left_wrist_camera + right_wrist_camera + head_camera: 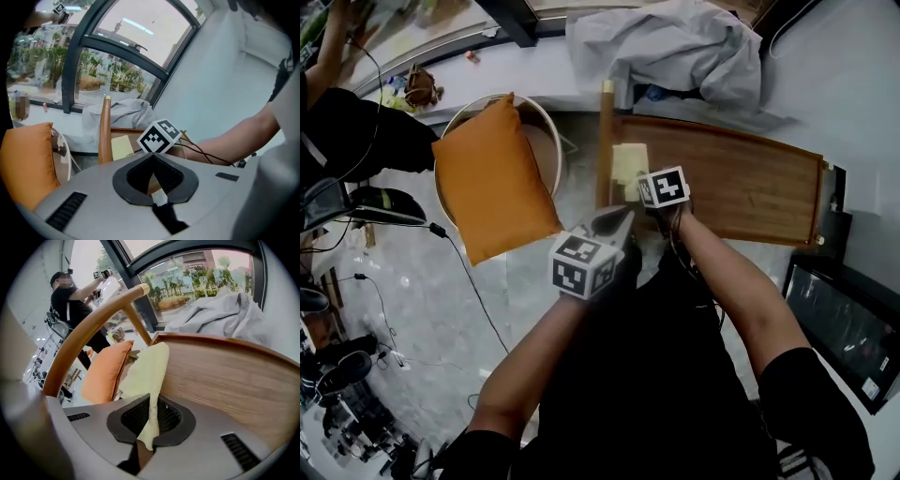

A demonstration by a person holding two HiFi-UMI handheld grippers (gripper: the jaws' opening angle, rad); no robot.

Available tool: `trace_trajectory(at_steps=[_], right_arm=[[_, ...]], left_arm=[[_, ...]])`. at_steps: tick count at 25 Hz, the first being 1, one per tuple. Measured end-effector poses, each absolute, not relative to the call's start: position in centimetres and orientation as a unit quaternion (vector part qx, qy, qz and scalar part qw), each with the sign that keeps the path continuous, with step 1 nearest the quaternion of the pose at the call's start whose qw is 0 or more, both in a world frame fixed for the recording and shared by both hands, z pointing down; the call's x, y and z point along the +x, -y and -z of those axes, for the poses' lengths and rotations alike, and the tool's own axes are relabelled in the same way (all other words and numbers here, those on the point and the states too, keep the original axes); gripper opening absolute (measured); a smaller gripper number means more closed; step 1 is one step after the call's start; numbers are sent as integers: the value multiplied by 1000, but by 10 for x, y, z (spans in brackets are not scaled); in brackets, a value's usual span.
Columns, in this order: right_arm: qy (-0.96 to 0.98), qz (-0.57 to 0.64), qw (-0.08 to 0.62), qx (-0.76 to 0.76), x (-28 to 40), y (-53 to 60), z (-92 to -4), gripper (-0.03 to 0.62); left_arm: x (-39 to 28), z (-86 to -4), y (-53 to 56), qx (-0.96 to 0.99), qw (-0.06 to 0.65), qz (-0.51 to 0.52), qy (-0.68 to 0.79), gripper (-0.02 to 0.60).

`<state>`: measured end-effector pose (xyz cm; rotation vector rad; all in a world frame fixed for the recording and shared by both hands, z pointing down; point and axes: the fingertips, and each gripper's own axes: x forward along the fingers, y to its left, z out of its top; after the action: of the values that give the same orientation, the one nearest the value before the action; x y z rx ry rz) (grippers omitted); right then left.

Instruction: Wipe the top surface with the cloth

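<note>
The brown wooden top (736,186) runs to the right ahead of me. On its left end lies a pale yellow cloth (628,161), with my right gripper (633,187) shut on its near edge. In the right gripper view the cloth (146,369) rises from between the shut jaws of the right gripper (150,425) and drapes onto the wood (225,380). My left gripper (621,220) hangs just short of the top, beside the right one, jaws together and empty. The left gripper view shows the cloth (121,146) and the right gripper's marker cube (159,136) beyond the left gripper (153,164).
A wooden rail (605,141) stands at the top's left end. An orange cushion (492,178) rests in a round white chair (546,122) to the left. Crumpled grey fabric (675,47) lies behind the top. A dark screen (844,328) is at the right. A person (70,305) stands in the background.
</note>
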<state>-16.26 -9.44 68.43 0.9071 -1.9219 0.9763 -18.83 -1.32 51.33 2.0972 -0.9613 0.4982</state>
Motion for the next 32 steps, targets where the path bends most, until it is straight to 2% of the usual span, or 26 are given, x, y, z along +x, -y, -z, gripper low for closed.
trace_trajectory(at_steps=[9,32], right_arm=[[729,-397,396,393,-84,93,-685,32],[679,-396,385,484,175,80,-678,33]], left_arm=[[-161,-519,32,820,386,-199,372,9],[9,-534,22,833,387,-230,323,9]])
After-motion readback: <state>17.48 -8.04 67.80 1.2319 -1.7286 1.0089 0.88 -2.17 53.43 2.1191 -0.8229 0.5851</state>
